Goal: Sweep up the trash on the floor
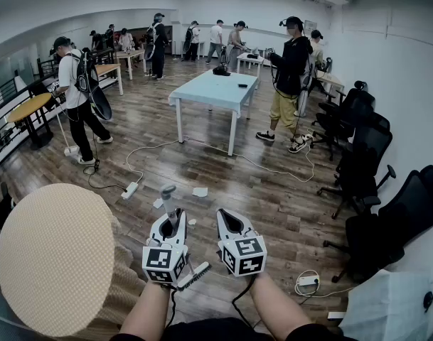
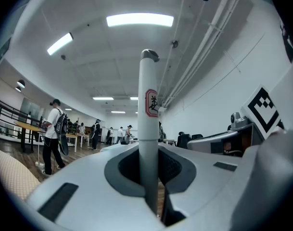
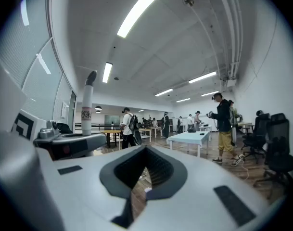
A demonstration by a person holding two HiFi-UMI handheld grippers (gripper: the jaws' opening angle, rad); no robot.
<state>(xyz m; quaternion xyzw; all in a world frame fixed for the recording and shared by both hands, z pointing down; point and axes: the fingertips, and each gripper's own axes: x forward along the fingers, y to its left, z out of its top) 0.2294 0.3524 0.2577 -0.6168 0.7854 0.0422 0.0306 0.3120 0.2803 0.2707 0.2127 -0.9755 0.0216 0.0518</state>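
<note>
My left gripper (image 1: 171, 221) is shut on a pale grey pole handle (image 1: 169, 199) that stands nearly upright, its capped top just above the jaws. In the left gripper view the handle (image 2: 148, 129) runs up between the jaws and bears a red-edged label (image 2: 152, 103). My right gripper (image 1: 227, 220) is beside it, shut and holding nothing; in the right gripper view its jaws meet around an empty hollow (image 3: 136, 191), with the handle (image 3: 86, 110) off to the left. White paper scraps (image 1: 200, 191) lie on the wooden floor just beyond both grippers, another scrap (image 1: 158, 203) further left. The pole's lower end is hidden.
A round beige woven seat (image 1: 56, 261) is close on my left. A power strip (image 1: 129, 189) with white cables lies ahead on the left, another power strip (image 1: 307, 281) on the right. Black office chairs (image 1: 372, 190) line the right wall. A light blue table (image 1: 216, 91) and several people stand further off.
</note>
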